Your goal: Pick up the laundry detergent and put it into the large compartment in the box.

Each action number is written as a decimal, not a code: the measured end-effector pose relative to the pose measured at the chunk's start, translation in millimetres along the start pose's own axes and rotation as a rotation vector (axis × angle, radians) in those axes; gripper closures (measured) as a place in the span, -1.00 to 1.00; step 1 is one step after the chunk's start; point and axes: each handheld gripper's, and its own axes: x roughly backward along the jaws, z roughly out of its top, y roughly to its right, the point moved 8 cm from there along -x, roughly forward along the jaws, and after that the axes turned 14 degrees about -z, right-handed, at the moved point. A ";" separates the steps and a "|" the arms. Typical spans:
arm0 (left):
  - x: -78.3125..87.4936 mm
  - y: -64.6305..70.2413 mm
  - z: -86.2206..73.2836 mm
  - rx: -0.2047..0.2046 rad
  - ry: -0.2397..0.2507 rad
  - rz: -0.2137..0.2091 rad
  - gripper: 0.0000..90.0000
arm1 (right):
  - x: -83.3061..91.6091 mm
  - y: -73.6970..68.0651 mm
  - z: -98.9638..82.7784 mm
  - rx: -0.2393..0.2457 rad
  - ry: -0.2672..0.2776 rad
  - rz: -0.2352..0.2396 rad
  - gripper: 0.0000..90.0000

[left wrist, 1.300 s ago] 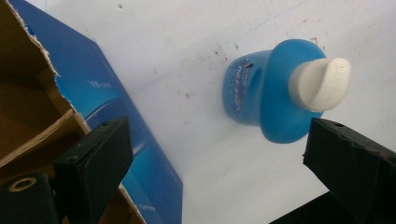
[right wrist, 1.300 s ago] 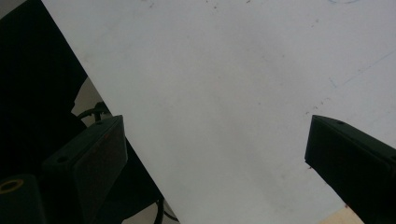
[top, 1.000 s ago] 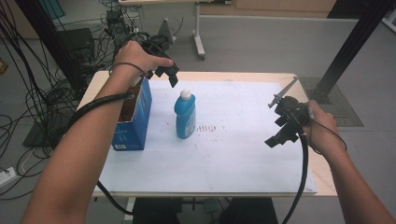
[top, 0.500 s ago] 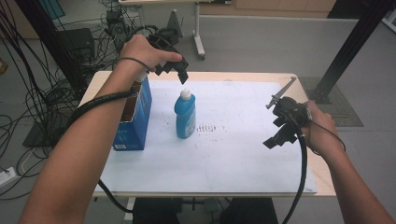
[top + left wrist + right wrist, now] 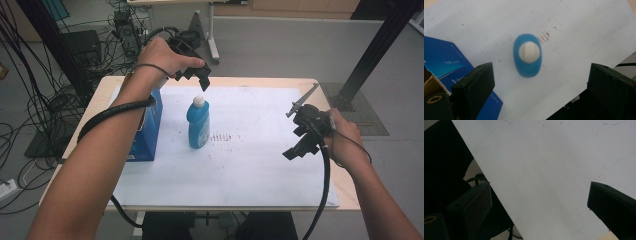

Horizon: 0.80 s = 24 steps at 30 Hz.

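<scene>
A blue bottle [image 5: 198,125] with a white cap stands upright on the white sheet [image 5: 250,165], left of the middle. My left gripper [image 5: 197,80] hovers just above its cap, pointing down, open. In the left gripper view the bottle [image 5: 527,56] shows from above, cap up, centred between the wide-apart jaws and well below them. My right gripper [image 5: 300,142] is held over the right part of the sheet, open, with nothing between its jaws. The right gripper view looks down on the bare sheet [image 5: 544,170] and its near edge.
A blue carton [image 5: 147,130] stands just left of the bottle, its top flap open [image 5: 446,67]. The wooden table's edge [image 5: 350,195] frames the sheet. Cables and a black stand lie on the floor at left; a black post rises at the far right.
My left gripper has moved right from above the carton to directly over the bottle's cap. The right gripper has stayed about where it was.
</scene>
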 end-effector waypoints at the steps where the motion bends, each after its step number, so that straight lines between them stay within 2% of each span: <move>1: -1.3 0.8 0.6 -0.001 0.001 -0.001 -0.83 | -0.1 -0.2 -0.1 0.001 0.000 0.000 -0.89; 17: -23.3 0.0 1.8 -0.008 0.002 0.025 -0.83 | -0.6 -1.0 2.3 0.019 0.023 -0.014 -0.89; 24: -34.6 -5.1 1.4 0.006 0.014 0.041 -0.82 | -2.7 -1.5 2.0 0.019 0.022 -0.013 -0.89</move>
